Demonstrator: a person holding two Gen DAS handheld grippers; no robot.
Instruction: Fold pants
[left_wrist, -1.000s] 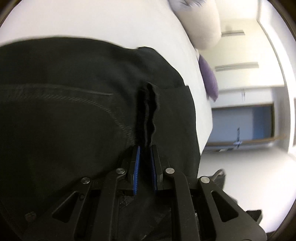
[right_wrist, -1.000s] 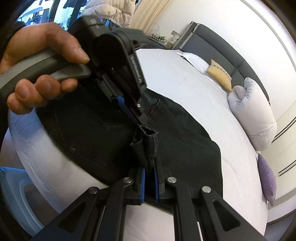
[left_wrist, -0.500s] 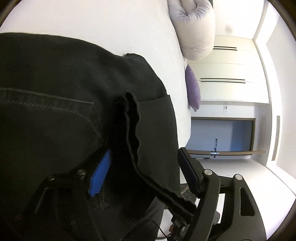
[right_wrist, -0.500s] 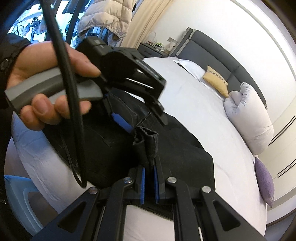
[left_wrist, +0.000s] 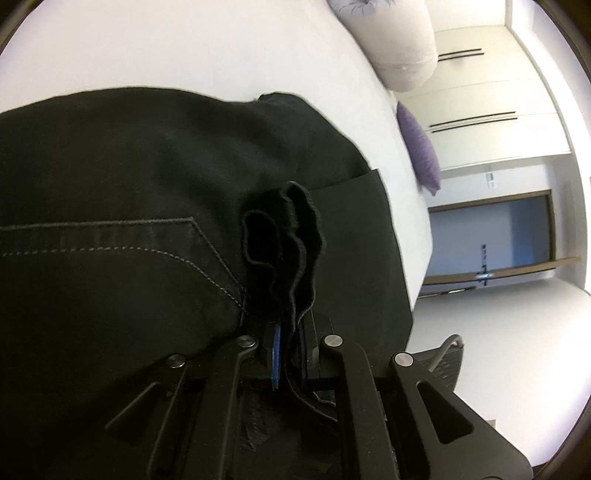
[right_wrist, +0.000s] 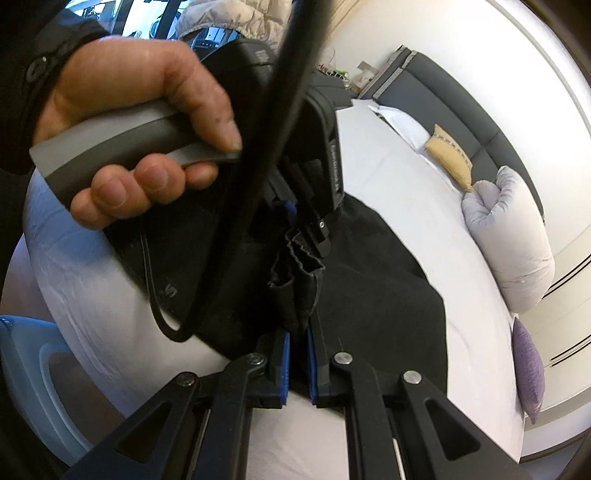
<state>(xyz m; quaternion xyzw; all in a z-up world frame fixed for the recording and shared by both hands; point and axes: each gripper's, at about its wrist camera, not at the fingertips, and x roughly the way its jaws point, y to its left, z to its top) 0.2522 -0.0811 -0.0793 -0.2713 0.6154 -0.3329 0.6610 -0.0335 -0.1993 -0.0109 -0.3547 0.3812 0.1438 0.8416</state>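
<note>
Black pants (left_wrist: 129, 206) lie on a white bed (left_wrist: 184, 48), with a stitched pocket seam at the left in the left wrist view. My left gripper (left_wrist: 290, 350) is shut on a bunched fold of the pants' edge, which stands up in wavy layers. My right gripper (right_wrist: 297, 354) is shut on the same bunched edge of the pants (right_wrist: 369, 277) from the other side. In the right wrist view the left gripper (right_wrist: 314, 229), held by a hand (right_wrist: 140, 122), pinches the top of that fold just beyond my right fingertips.
A grey-white rolled pillow (right_wrist: 513, 236), a yellow cushion (right_wrist: 448, 155) and a purple cushion (right_wrist: 530, 369) lie on the bed's far side by a dark headboard (right_wrist: 454, 107). A black cable (right_wrist: 266, 155) hangs across the right wrist view. A pale blue bin (right_wrist: 33, 384) stands beside the bed.
The left gripper opened half a second ago and has shut again on the bunched fold. The right gripper has kept its hold throughout. The left hand moved closer to the right camera.
</note>
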